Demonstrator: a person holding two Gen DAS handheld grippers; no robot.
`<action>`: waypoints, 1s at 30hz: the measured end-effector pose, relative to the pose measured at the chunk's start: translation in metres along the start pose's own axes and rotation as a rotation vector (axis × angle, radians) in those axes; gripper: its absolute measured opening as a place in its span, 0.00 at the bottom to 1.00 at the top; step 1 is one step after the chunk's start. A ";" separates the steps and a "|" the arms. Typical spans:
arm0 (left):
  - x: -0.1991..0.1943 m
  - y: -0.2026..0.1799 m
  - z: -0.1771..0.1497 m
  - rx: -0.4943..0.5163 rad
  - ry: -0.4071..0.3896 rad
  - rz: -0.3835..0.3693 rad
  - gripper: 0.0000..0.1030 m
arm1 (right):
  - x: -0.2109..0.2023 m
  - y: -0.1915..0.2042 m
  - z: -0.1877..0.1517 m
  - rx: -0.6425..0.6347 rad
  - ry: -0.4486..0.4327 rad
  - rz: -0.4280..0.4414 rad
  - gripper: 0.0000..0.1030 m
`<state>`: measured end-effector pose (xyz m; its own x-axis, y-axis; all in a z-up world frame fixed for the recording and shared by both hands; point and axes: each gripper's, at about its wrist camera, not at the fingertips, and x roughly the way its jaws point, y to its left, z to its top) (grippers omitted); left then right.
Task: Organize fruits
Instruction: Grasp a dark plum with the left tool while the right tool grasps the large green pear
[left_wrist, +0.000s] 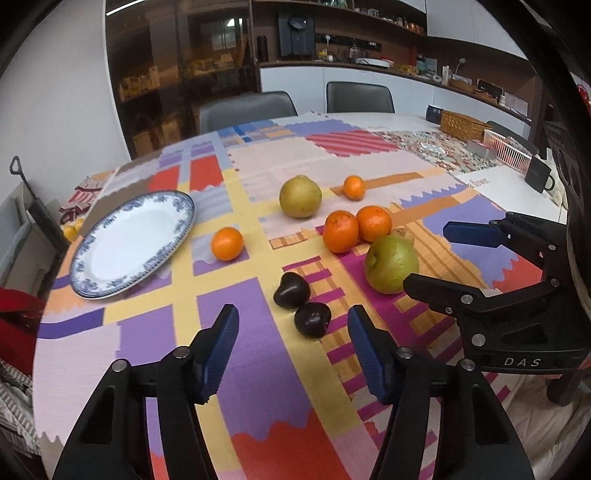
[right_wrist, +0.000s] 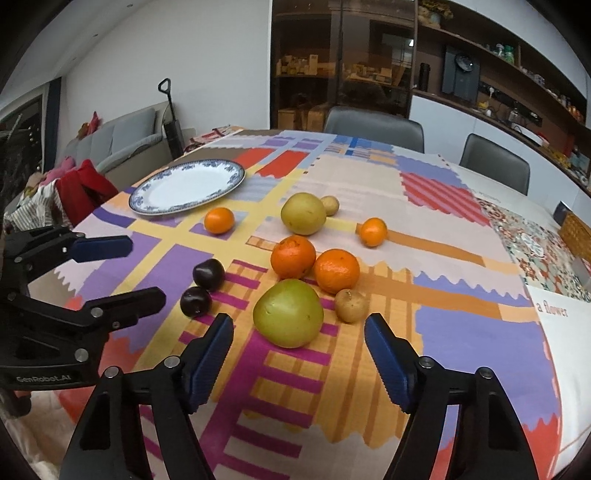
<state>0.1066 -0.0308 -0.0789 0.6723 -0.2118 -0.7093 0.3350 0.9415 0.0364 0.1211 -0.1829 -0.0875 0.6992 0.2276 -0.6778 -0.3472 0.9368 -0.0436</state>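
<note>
A blue-rimmed white plate (left_wrist: 133, 243) (right_wrist: 188, 188) lies at the table's far left with nothing on it. Loose on the patchwork cloth are several oranges (left_wrist: 340, 230) (right_wrist: 293, 256), a yellow-green pear (left_wrist: 300, 196) (right_wrist: 303, 213), a green apple (left_wrist: 391, 264) (right_wrist: 288, 314), two dark plums (left_wrist: 291, 295) (right_wrist: 208, 273) and two small brown fruits (right_wrist: 351, 305). My left gripper (left_wrist: 293, 317) (right_wrist: 146, 269) hangs open just short of the plums. My right gripper (right_wrist: 299, 325) (left_wrist: 428, 256) hangs open just short of the green apple. Neither holds anything.
Two grey chairs (left_wrist: 358, 96) stand behind the table. A wicker basket (left_wrist: 463, 125), a pink rack (left_wrist: 508, 147) and a black mug (left_wrist: 539, 173) sit at the far right. A red cloth (right_wrist: 85, 184) hangs off the left side. The table's near edge lies just under both grippers.
</note>
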 end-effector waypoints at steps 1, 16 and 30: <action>0.003 0.000 0.000 -0.001 0.006 -0.004 0.58 | 0.003 0.000 0.000 -0.002 0.008 0.004 0.70; 0.044 0.006 -0.003 -0.051 0.100 -0.086 0.40 | 0.040 -0.004 0.000 -0.010 0.090 0.065 0.60; 0.046 0.007 -0.003 -0.077 0.107 -0.122 0.26 | 0.050 -0.002 0.002 0.006 0.097 0.101 0.51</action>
<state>0.1379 -0.0337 -0.1129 0.5545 -0.3004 -0.7761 0.3554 0.9287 -0.1056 0.1582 -0.1728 -0.1196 0.5969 0.2944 -0.7463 -0.4089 0.9120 0.0326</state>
